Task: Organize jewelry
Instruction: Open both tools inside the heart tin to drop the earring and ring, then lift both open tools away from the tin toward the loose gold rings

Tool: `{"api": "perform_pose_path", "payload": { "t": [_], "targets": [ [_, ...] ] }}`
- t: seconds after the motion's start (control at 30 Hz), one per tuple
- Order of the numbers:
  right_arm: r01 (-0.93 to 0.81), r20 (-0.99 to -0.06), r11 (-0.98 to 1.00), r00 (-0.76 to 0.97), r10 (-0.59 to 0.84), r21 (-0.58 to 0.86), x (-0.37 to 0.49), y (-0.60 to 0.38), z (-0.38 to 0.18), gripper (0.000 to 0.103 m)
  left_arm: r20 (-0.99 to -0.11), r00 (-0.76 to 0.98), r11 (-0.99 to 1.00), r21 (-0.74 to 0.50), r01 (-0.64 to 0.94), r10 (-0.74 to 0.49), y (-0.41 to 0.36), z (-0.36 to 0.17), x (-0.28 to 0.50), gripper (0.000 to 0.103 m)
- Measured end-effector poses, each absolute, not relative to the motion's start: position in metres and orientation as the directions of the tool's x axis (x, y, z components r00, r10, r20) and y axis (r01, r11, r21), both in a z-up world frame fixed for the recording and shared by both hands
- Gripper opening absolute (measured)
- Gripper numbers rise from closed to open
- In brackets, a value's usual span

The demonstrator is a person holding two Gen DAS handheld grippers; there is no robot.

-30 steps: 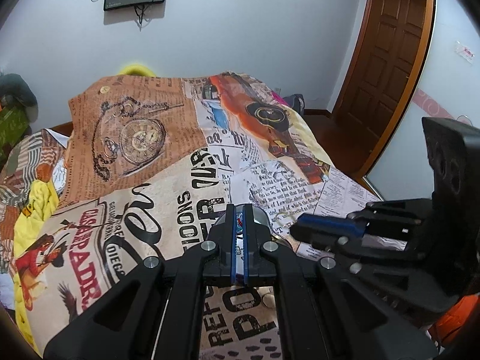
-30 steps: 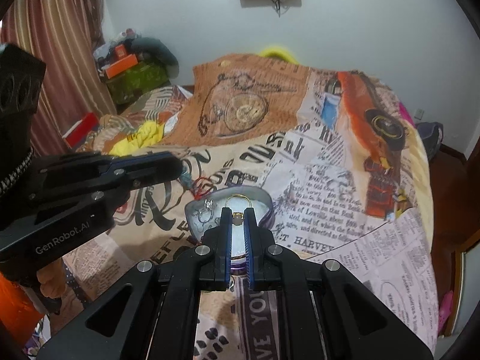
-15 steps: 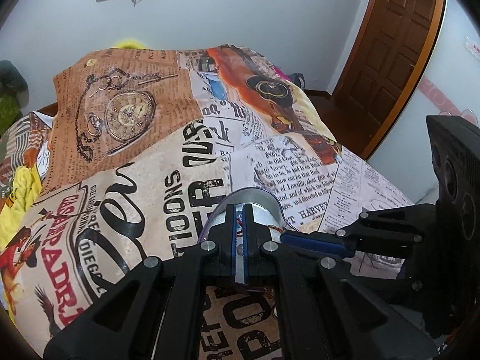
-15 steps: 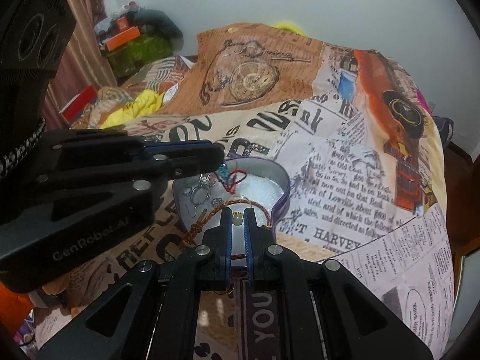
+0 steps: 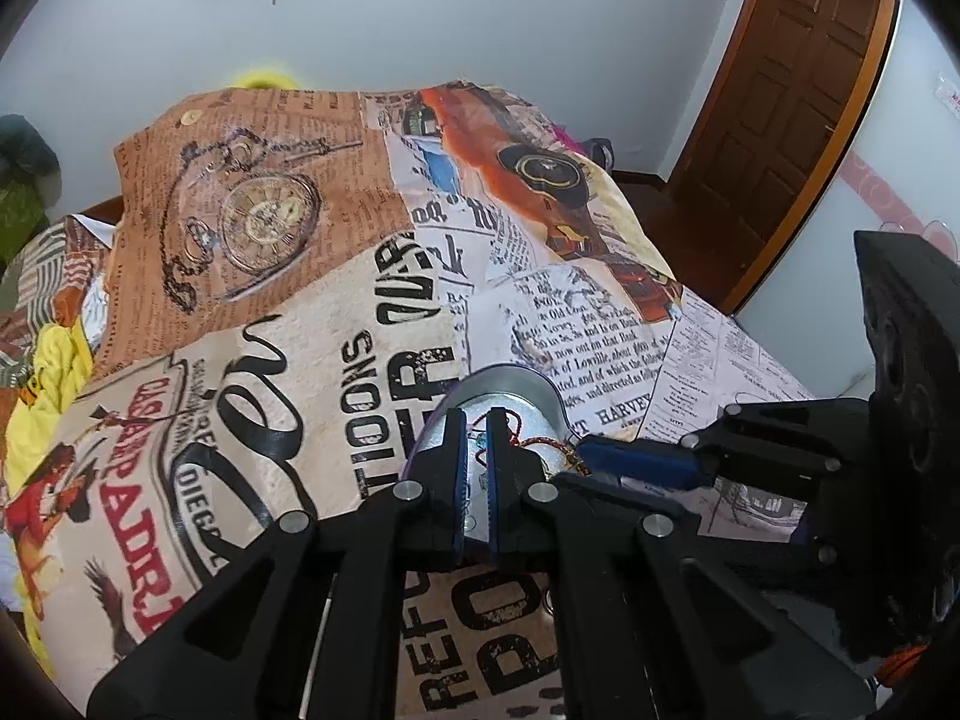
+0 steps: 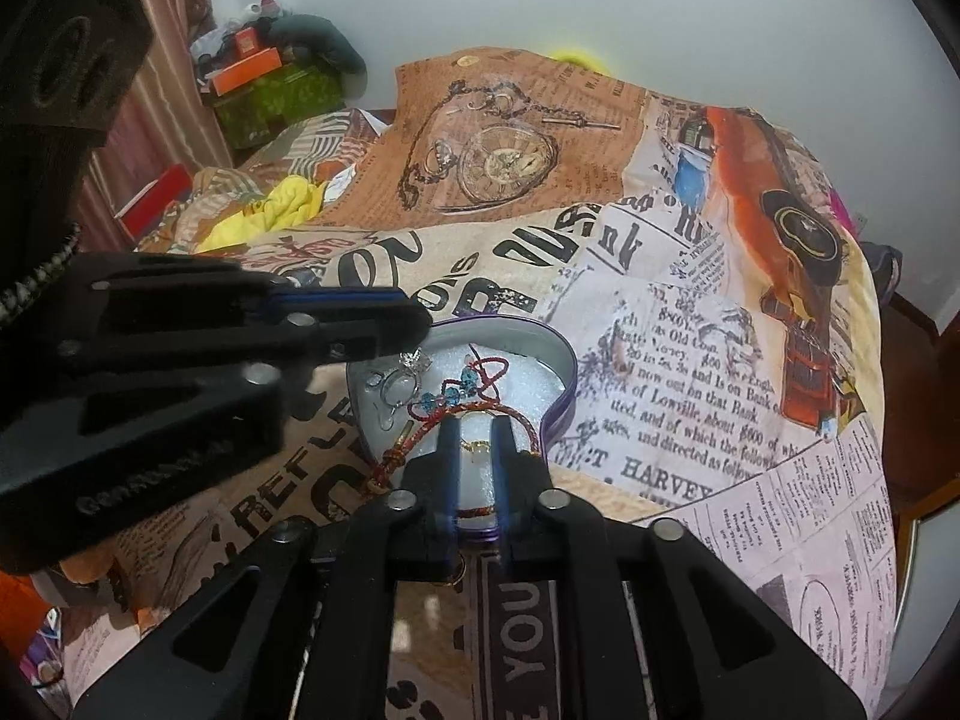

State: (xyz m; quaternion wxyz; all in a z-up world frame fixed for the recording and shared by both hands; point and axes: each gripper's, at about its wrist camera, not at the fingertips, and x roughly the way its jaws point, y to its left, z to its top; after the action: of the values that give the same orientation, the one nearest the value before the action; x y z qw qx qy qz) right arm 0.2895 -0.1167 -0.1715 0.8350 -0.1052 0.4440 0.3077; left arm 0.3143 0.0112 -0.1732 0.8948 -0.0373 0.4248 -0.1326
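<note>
Bed with newspaper-and-pocket-watch print coverlet (image 6: 690,360): carries everything listed; the tin below serves as landmark.

Heart-shaped metal tin, purple outside, white foam lining (image 6: 555,354): lies open on the coverlet, near its front edge.

Left gripper, black with blue pads (image 5: 474,468): tips over the tin's left side, above the rings. The jaws show only a narrow slit between the pads; whether anything is pinched there cannot be told.

Right gripper, black with blue pads (image 6: 474,480): over the tin's near rim, jaws parted a little, straddling the cord bracelet without closing on it.

Red-and-gold braided cord bracelet (image 6: 480,414): loop inside the tin; its knotted end trails over the near-left rim onto the coverlet.

Red string with blue faceted beads (image 6: 462,387): inside the tin, centre, just behind the bracelet.

Silver rings, one with a clear stone (image 6: 402,375): inside the tin, left part.

Small gold piece (image 6: 477,447): inside the tin, between the right gripper's fingers; type unclear.

Step in hand, by judgement: settling pieces into the tin. Next move probably calls for tucking the trailing bracelet end inside the rim, lifting clear without snagging cord.
</note>
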Motion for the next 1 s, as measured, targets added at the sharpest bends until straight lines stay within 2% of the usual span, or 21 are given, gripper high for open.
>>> {"api": "perform_pose_path", "payload": {
  "t": [0.07, 0.1, 0.2, 0.37, 0.47, 0.73, 1.0],
  "targets": [
    [-0.6, -0.801, 0.795, 0.429, 0.418, 0.093, 0.289, -0.119, -0.168, 0.03, -0.746, 0.613, 0.965, -0.17, 0.201, -0.259, 0.013, -0.166, 0.311, 0.005],
    [-0.597, -0.795, 0.798, 0.44, 0.417, 0.087, 0.288, -0.121, -0.165, 0.032, -0.744, 0.616, 0.965, -0.169, 0.2, -0.258, 0.014, -0.163, 0.31, 0.008],
    [-0.593, -0.783, 0.801, 0.459, 0.419, 0.081, 0.285, -0.125, -0.155, 0.032, -0.73, 0.638, 0.969, -0.157, 0.192, -0.245, 0.019, -0.149, 0.303, 0.021],
    [-0.579, -0.76, 0.813, 0.5, 0.415, 0.064, 0.278, -0.133, -0.137, 0.032, -0.702, 0.675, 0.973, -0.138, 0.183, -0.227, 0.028, -0.124, 0.289, 0.027],
    [-0.571, -0.751, 0.819, 0.514, 0.415, 0.061, 0.274, -0.138, -0.131, 0.032, -0.685, 0.698, 0.978, -0.12, 0.17, -0.205, 0.033, -0.113, 0.278, 0.038],
    [-0.558, -0.762, 0.828, 0.513, 0.395, 0.054, 0.261, -0.151, -0.132, 0.033, -0.728, 0.66, 0.982, -0.109, 0.156, -0.186, 0.035, -0.125, 0.26, 0.038],
    [-0.54, -0.795, 0.839, 0.477, 0.374, 0.07, 0.246, -0.166, -0.148, 0.033, -0.784, 0.578, 0.974, -0.158, 0.164, -0.225, 0.022, -0.16, 0.247, 0.038]
  ]
}}
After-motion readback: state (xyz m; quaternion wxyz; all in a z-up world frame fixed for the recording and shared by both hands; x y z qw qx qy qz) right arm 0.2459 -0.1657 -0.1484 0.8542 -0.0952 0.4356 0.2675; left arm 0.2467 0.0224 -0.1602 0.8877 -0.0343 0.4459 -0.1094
